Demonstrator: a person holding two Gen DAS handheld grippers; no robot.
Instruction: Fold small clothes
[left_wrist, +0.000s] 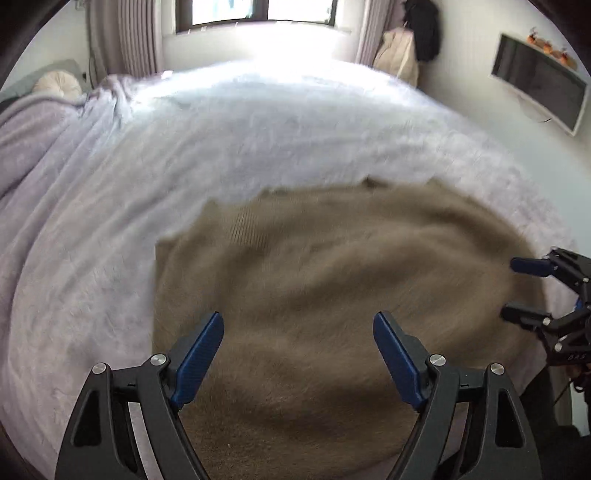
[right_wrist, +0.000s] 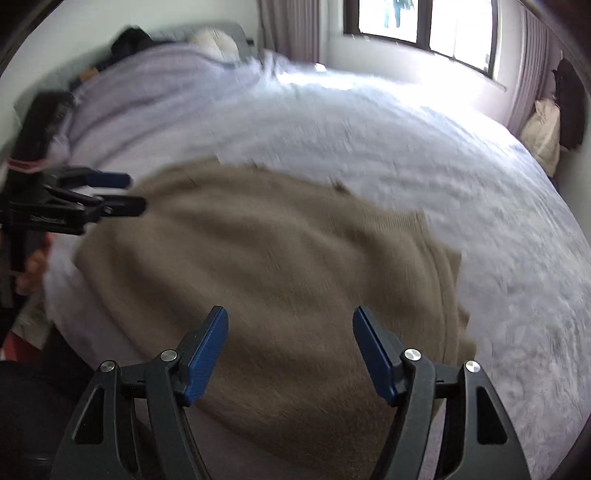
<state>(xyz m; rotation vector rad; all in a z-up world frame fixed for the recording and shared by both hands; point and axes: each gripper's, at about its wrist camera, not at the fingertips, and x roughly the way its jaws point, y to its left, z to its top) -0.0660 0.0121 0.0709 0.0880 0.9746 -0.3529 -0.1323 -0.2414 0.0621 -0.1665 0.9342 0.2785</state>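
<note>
A tan knitted garment (left_wrist: 332, 280) lies spread on the pale lilac bedcover (left_wrist: 92, 229), close to the bed's near edge. My left gripper (left_wrist: 298, 328) hovers above its near part, blue pads wide apart, nothing between them. In the right wrist view the same garment (right_wrist: 266, 266) lies below my right gripper (right_wrist: 291, 325), which is also open and empty. Each gripper shows in the other's view: the right gripper (left_wrist: 515, 290) at the garment's right edge, the left gripper (right_wrist: 135, 194) at its left edge with a hand behind it. Both views are motion-blurred.
The bed fills most of both views, with a rumpled blanket (left_wrist: 44, 122) and a round cushion (left_wrist: 57, 83) at the head end. A window (left_wrist: 258, 11) with curtains is beyond. A wall-mounted dark panel (left_wrist: 539, 85) and hanging coats (left_wrist: 424, 33) are on the right.
</note>
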